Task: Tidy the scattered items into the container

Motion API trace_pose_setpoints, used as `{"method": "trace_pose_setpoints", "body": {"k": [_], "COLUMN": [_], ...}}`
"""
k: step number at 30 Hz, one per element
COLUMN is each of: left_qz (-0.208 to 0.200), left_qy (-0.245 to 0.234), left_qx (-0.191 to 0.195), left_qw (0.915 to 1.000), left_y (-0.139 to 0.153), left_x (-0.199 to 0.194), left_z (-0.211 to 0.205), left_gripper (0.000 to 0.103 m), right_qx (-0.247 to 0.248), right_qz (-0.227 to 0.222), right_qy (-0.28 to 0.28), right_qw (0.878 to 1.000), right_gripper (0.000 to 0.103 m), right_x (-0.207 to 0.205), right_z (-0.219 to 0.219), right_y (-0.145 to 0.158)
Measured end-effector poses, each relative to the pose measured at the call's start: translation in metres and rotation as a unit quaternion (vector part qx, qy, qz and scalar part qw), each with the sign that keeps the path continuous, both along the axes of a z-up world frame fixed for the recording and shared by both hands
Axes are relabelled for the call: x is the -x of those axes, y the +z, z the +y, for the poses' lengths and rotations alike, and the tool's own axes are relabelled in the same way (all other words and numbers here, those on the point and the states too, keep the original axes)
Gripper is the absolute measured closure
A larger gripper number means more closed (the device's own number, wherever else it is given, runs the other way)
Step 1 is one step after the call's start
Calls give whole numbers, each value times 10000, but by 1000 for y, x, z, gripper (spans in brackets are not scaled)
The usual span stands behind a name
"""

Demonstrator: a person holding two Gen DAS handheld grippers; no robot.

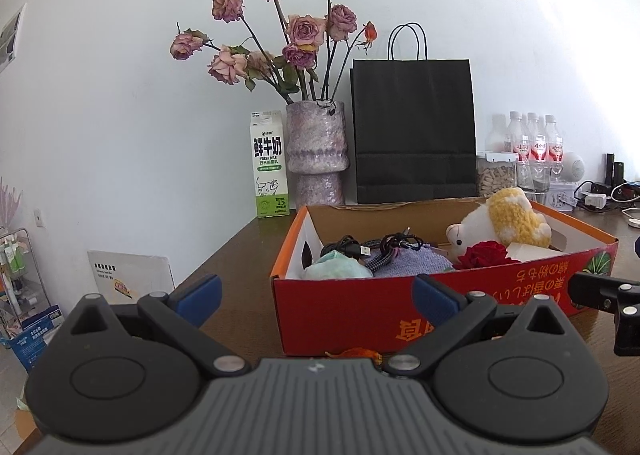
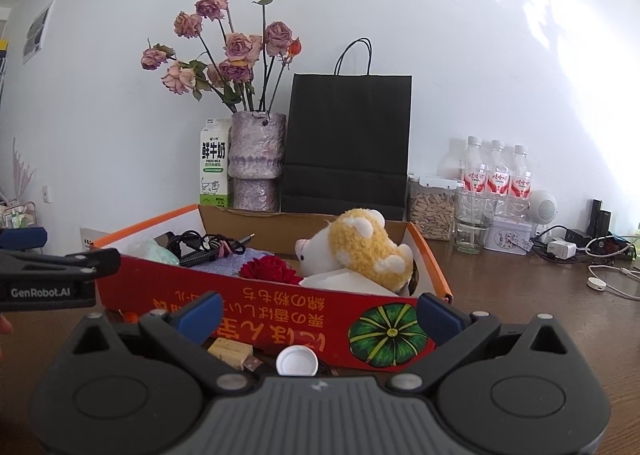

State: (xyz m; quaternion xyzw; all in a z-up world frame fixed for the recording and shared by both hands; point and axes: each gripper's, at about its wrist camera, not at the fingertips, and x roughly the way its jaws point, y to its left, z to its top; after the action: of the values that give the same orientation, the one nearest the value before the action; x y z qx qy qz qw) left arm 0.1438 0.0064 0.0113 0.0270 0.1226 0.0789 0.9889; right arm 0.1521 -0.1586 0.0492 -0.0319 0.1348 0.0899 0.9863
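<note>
While both jaws gape, a bottle cap [image 2: 297, 360] lies before the box [image 2: 280, 311].

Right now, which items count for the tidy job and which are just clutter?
Job:
- box
- USB stick, outside the box
- white cap, outside the box
- orange item, outside the box, partly hidden
- plush, red rose, cables, already in the box

Background:
- vase
- milk carton
- black bag
- bottles

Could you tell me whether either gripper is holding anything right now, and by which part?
Nothing is held: the left gripper and right gripper both have open, empty jaws.
</note>
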Motion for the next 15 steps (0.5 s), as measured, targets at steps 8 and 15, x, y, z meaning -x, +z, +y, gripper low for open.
{"method": "trace_pose_setpoints", "body": {"k": [8, 15], "left_qz": [119, 135], "left_qy": [37, 135], "left_qx": [63, 124], "left_qw": [9999, 9997], "left_y": [-1, -1], "left_x": [5, 6], "left_z": [3, 5], "left_gripper": [0, 0], "right_qx": [25, 46], "right_qz": [116, 183], "right_qy": [-51, -98], "right_qw": [9999, 9998], "right_gripper": [0, 0], "right_x": [8, 9], "right_z": [-4, -6], "right_y": [-1, -2]}}
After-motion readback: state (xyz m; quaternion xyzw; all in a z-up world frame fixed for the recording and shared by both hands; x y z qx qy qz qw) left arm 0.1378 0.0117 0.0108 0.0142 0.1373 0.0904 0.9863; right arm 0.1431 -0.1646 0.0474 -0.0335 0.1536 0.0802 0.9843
